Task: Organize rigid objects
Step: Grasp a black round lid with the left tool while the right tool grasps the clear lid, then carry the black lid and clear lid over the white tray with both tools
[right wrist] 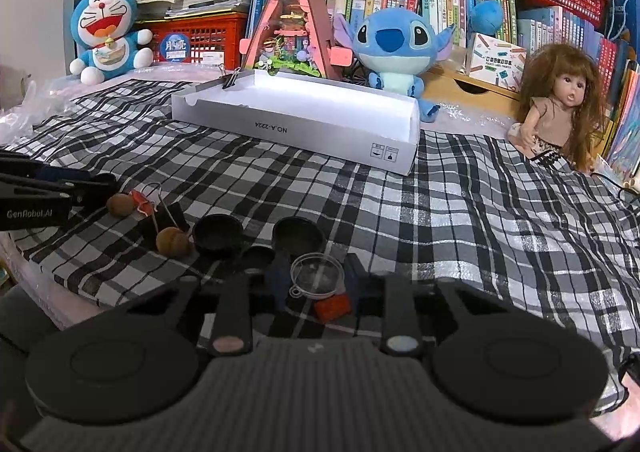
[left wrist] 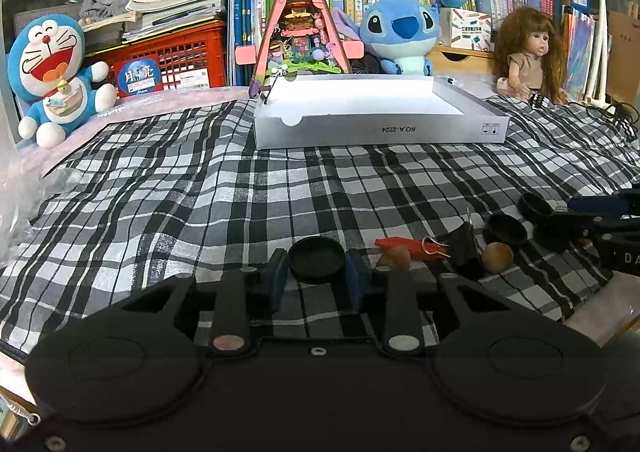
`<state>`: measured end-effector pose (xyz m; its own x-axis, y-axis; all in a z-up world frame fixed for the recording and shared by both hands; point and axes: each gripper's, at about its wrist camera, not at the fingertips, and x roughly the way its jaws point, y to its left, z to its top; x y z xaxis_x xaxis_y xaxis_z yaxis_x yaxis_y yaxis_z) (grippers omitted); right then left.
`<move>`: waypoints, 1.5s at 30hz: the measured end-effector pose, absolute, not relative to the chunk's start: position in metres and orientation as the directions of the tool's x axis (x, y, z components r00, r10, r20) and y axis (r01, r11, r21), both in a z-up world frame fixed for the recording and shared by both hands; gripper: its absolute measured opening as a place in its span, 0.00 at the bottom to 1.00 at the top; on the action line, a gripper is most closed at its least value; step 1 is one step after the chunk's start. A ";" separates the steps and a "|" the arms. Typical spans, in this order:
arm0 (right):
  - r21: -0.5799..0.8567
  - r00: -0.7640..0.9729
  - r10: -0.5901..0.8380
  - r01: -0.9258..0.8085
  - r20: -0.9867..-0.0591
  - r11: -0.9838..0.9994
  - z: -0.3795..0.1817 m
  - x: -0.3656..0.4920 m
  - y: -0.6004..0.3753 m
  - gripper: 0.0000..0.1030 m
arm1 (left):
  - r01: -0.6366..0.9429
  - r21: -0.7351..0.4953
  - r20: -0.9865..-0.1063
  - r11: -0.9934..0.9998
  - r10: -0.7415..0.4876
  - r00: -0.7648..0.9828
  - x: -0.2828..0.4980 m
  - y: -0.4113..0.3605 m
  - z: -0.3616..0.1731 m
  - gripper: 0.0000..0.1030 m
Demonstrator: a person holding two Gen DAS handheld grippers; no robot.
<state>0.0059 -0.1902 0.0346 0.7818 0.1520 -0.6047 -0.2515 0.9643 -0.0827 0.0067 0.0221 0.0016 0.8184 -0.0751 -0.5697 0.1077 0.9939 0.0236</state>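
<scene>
Left gripper (left wrist: 317, 275) clamps a round black lid (left wrist: 317, 259) between its blue pads on the checked cloth (left wrist: 200, 188). Right gripper (right wrist: 316, 286) pinches a clear plastic dome (right wrist: 316, 277), a small red block (right wrist: 333, 308) just under it. Ahead of both, well apart, sits an open white box (left wrist: 380, 128).

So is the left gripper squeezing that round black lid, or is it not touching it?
Touching. In the left wrist view the left gripper's blue pads sit flush against both sides of the black lid, with no gap showing.
</scene>
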 end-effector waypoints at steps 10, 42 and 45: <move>-0.050 0.791 0.151 -0.224 -0.593 0.973 0.043 0.017 -0.195 0.33 | 0.100 -0.005 -0.565 0.995 -0.085 0.820 0.022 0.024 0.016 0.28; 0.094 0.764 0.181 -0.157 -0.619 0.983 0.053 0.073 -0.204 0.32 | 0.135 -0.061 -0.560 0.989 -0.146 0.816 0.078 0.001 0.041 0.28; 0.099 0.761 0.182 -0.154 -0.623 0.983 0.055 0.079 -0.205 0.33 | 0.136 -0.068 -0.560 0.988 -0.150 0.815 0.086 -0.001 0.045 0.28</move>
<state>0.0790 -0.2051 0.0546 0.7611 0.1817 -0.6226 -0.1536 0.9831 0.0992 0.0860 -0.0012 0.0448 0.8147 -0.1503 -0.5601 0.1358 0.9884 -0.0678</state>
